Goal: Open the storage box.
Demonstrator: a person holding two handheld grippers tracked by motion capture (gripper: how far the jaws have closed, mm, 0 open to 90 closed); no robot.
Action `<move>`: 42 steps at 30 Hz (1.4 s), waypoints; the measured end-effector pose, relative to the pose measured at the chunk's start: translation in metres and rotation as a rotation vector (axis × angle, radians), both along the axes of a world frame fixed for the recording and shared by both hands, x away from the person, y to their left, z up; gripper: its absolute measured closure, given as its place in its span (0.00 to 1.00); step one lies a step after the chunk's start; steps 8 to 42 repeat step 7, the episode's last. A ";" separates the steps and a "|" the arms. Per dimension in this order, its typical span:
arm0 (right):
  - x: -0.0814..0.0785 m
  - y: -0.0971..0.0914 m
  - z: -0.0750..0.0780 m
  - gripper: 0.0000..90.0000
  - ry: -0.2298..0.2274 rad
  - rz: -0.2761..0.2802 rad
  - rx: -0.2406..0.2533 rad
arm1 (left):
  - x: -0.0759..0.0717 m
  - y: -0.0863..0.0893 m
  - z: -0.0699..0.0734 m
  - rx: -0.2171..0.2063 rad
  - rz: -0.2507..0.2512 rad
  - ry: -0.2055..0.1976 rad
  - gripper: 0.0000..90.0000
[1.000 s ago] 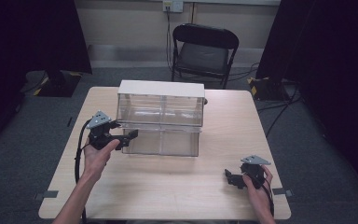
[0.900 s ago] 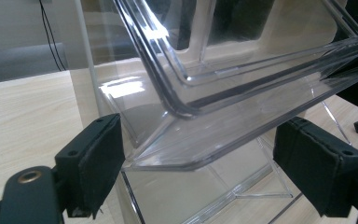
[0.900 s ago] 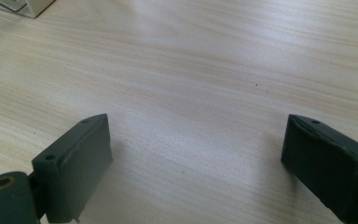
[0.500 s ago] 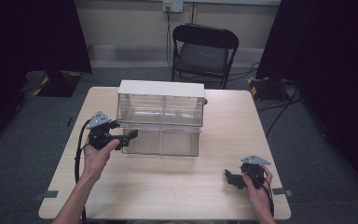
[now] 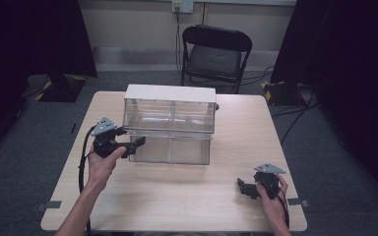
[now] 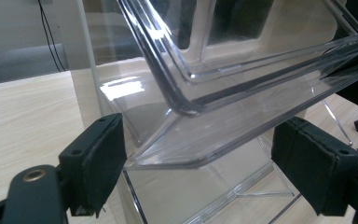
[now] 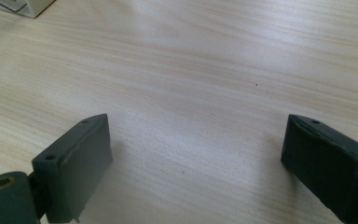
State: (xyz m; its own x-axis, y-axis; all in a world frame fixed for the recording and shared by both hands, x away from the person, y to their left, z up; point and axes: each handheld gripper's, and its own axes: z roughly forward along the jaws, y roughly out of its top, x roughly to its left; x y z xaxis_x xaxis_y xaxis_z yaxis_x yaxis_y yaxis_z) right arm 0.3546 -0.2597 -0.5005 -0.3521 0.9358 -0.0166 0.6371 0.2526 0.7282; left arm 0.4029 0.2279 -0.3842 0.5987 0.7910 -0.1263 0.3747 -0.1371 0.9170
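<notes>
A clear plastic drawer box [image 5: 170,114] with a white top stands at the middle of the wooden table [image 5: 177,196]. Its lower drawer [image 5: 173,150] is slid out toward me. My left gripper [image 5: 139,142] is at the drawer's front left corner, open. In the left gripper view the drawer's clear corner [image 6: 191,135] sits between the wide-apart jaws of the left gripper [image 6: 200,172]. My right gripper [image 5: 241,187] rests low near the table's front right, open. In the right gripper view the right gripper [image 7: 196,163] has only bare tabletop [image 7: 191,70] between its pads.
A black folding chair [image 5: 216,54] stands behind the table's far edge. Dark curtains hang at both sides. Cables run over the grey floor at the right. A white corner of the box [image 7: 25,5] shows at the top left of the right gripper view.
</notes>
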 end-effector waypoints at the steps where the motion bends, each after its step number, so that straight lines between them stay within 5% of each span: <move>1: 0.000 0.000 0.000 0.08 0.000 0.000 0.000 | 0.000 0.000 0.000 0.001 -0.001 0.000 0.20; 42: 0.000 0.000 0.000 0.08 0.002 0.001 0.001 | 0.000 0.000 0.000 -0.001 -0.003 -0.002 0.19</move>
